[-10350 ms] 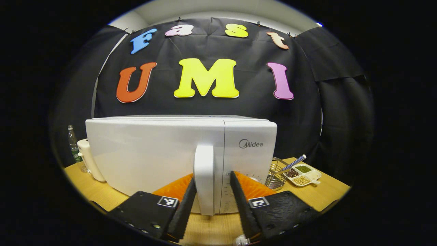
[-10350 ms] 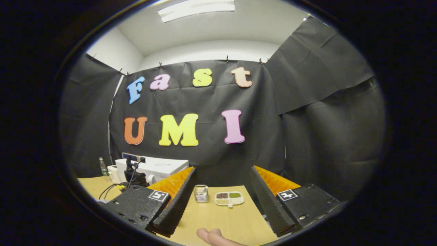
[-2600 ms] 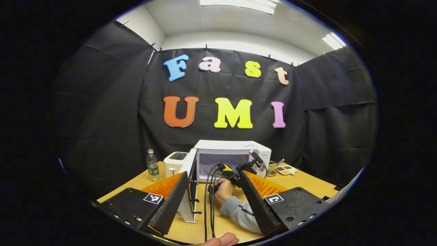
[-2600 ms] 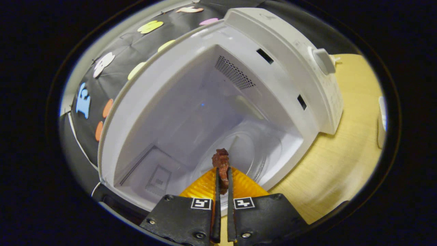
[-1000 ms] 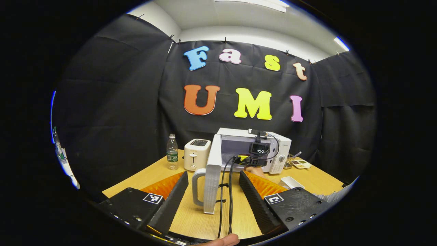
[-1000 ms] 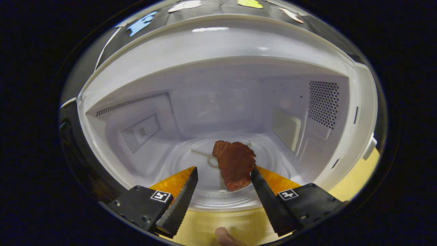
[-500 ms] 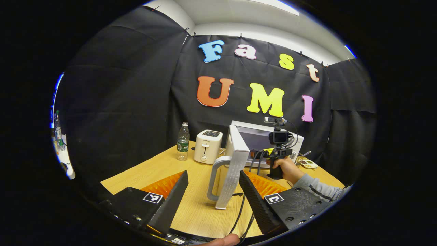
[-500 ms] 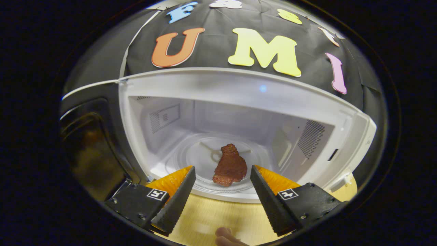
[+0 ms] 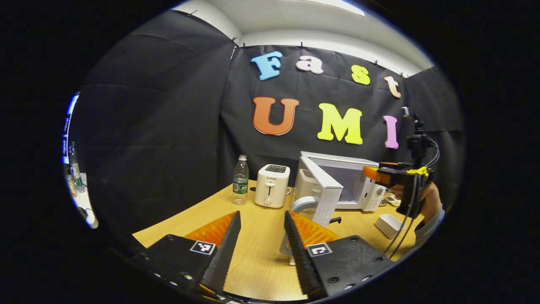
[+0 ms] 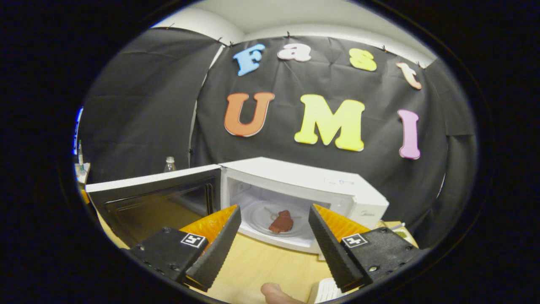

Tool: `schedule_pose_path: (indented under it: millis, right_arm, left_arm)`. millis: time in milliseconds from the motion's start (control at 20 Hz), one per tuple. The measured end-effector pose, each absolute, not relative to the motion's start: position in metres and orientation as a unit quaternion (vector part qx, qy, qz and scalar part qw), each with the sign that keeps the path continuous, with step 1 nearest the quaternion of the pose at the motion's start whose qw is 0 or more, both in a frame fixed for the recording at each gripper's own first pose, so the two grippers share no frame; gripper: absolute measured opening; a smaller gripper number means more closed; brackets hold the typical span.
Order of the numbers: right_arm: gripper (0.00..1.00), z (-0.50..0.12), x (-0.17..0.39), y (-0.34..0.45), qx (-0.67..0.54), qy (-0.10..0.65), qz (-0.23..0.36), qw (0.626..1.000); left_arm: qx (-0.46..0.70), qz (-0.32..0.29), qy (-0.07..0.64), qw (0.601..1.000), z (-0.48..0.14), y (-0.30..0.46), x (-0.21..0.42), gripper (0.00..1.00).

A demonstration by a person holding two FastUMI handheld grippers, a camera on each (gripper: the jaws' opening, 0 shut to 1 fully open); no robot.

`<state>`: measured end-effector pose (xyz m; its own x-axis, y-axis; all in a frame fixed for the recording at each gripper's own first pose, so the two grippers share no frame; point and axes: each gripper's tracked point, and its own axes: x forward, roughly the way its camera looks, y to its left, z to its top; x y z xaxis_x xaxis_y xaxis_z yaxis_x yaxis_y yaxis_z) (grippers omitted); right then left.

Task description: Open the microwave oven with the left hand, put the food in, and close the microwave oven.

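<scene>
Left gripper view, microwave door [image 9: 322,190]: rigid, swings light; take the handle [image 9: 301,204].
Left tongs [image 9: 261,249]: apart, empty.
Right tongs [image 10: 272,240]: apart, empty.
Meat [image 10: 282,221]: soft, on turntable.

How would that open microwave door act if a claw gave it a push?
The microwave door would probably swing rather than slide, since it hangs from the oven's left edge. It looks like a stiff slab, so it likely won't flex. The microwave sits broad and flat on the table, so a gentle push on the handle probably won't tip it.
</scene>
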<state>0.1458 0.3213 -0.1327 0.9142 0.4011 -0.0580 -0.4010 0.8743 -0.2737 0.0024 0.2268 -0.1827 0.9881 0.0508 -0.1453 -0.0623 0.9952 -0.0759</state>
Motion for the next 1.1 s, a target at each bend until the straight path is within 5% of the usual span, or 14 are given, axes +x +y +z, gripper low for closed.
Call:
schedule_pose_path:
  millis: [100, 150, 500, 1100]
  right_arm:
    - [0.96, -0.117, 0.112, 0.3, -0.138, -0.028, 0.209, 0.968]
    - [0.96, -0.111, 0.096, 0.29, -0.137, -0.034, 0.208, 0.968]
    - [0.96, -0.054, 0.005, 0.227, -0.086, -0.088, 0.22, 0.968]
    - [0.96, -0.035, -0.015, 0.156, -0.121, -0.09, 0.165, 0.975]
  left_arm:
    - [-0.032, 0.011, 0.058, 0.998, -0.177, 0.219, 0.006, 0.25]
    - [-0.025, 0.003, 0.059, 0.998, -0.18, 0.218, 0.009, 0.01]
    - [-0.002, 0.004, 0.06, 0.998, -0.201, 0.229, 0.042, 0.0]
    - [-0.014, -0.063, 0.079, 0.995, -0.229, 0.172, 0.082, 0.0]
